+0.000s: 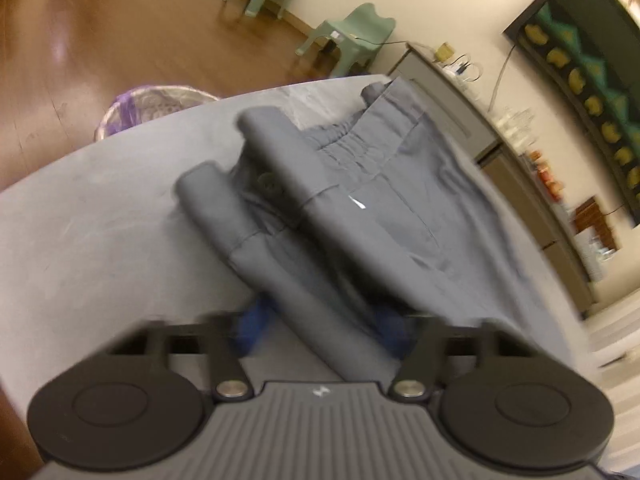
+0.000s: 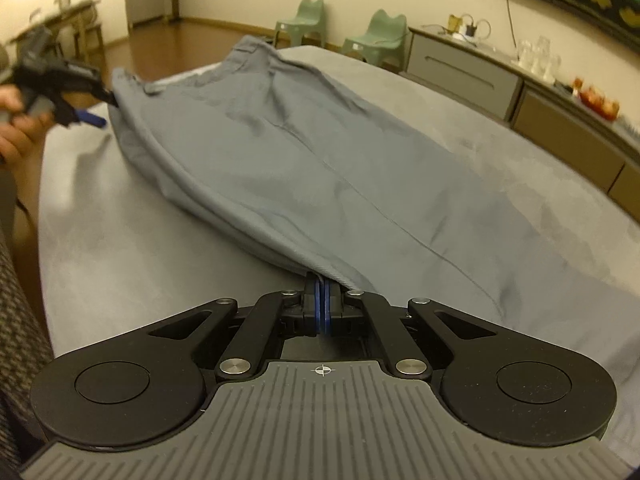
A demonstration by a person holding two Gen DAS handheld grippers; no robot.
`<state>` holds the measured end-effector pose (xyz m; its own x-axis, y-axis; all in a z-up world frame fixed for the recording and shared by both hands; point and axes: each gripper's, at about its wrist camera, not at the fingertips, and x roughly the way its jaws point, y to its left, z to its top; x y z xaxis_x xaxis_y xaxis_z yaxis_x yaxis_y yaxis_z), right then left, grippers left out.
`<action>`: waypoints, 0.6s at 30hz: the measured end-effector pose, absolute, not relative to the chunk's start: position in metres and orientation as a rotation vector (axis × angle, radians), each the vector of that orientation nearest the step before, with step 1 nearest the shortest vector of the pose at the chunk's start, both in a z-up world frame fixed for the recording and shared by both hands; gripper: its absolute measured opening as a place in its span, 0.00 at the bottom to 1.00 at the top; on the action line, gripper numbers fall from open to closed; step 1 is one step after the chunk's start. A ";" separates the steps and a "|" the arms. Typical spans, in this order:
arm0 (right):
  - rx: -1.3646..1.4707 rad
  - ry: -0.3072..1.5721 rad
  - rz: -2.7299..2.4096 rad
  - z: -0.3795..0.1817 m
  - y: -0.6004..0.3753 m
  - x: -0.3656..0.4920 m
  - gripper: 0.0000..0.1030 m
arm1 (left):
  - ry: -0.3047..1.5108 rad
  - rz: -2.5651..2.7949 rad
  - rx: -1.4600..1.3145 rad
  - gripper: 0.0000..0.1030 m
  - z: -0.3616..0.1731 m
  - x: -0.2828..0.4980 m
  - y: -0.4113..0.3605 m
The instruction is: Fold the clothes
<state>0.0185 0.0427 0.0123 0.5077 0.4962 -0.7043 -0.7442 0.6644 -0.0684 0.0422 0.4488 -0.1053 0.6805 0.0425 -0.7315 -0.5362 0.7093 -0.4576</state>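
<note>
Grey trousers (image 2: 300, 152) lie stretched along the grey table (image 2: 120, 248). My right gripper (image 2: 322, 280) is shut on their near edge at the leg end, the blue pads pressed together on the cloth. At the far left a hand holds my left gripper (image 2: 102, 110) at the waistband end. In the left wrist view, which is blurred, the folded waistband of the trousers (image 1: 360, 200) runs between the left gripper's (image 1: 323, 324) blue pads (image 1: 256, 320). These jaws stand apart, and the pads do not clearly press on the cloth.
Two green chairs (image 1: 352, 36) stand on the wooden floor beyond the table (image 1: 100, 220). A purple-lined basket (image 1: 148, 104) sits just past its far edge. A long sideboard (image 2: 480, 76) with glasses and small items runs along the right wall.
</note>
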 end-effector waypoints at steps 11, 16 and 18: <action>-0.432 0.841 0.933 -0.006 0.040 -0.006 0.00 | 0.739 0.519 -0.844 0.11 -0.089 0.025 0.490; -0.403 0.854 1.026 0.000 0.030 -0.010 0.07 | 0.731 0.640 -0.765 0.38 -0.090 -0.003 0.501; -0.358 0.826 1.016 0.010 0.021 -0.006 0.13 | 0.714 0.638 -0.744 0.36 -0.085 -0.012 0.500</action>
